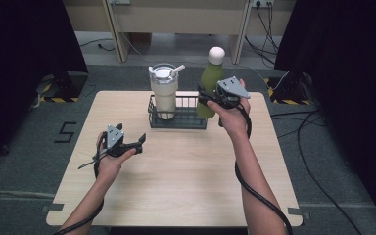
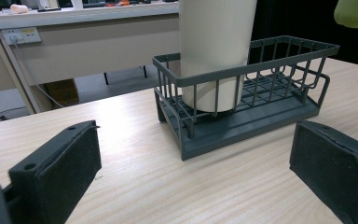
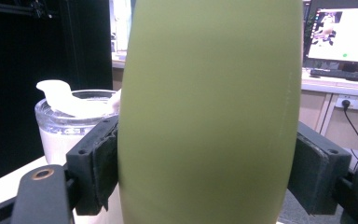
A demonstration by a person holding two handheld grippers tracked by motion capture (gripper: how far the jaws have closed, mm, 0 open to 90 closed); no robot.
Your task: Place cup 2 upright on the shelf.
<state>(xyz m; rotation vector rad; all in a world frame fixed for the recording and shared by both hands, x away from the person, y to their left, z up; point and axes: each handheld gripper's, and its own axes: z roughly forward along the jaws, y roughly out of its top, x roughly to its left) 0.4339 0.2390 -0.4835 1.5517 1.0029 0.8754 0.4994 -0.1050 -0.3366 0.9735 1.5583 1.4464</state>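
Right gripper (image 1: 209, 99) clamps the green metal bottle (image 1: 209, 83), held upright over the dark wire basket's (image 1: 196, 123) vacant right half beside the cream tumbler (image 1: 165, 95). Left gripper (image 1: 138, 145) wide open, empty.

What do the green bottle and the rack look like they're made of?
Green bottle: likely coated metal, with a smooth matte olive skin and no see-through; the right gripper pads press it without denting. Rack: dark grey, thin straight bars over a solid base, probably coated wire or moulded plastic; I cannot tell which.
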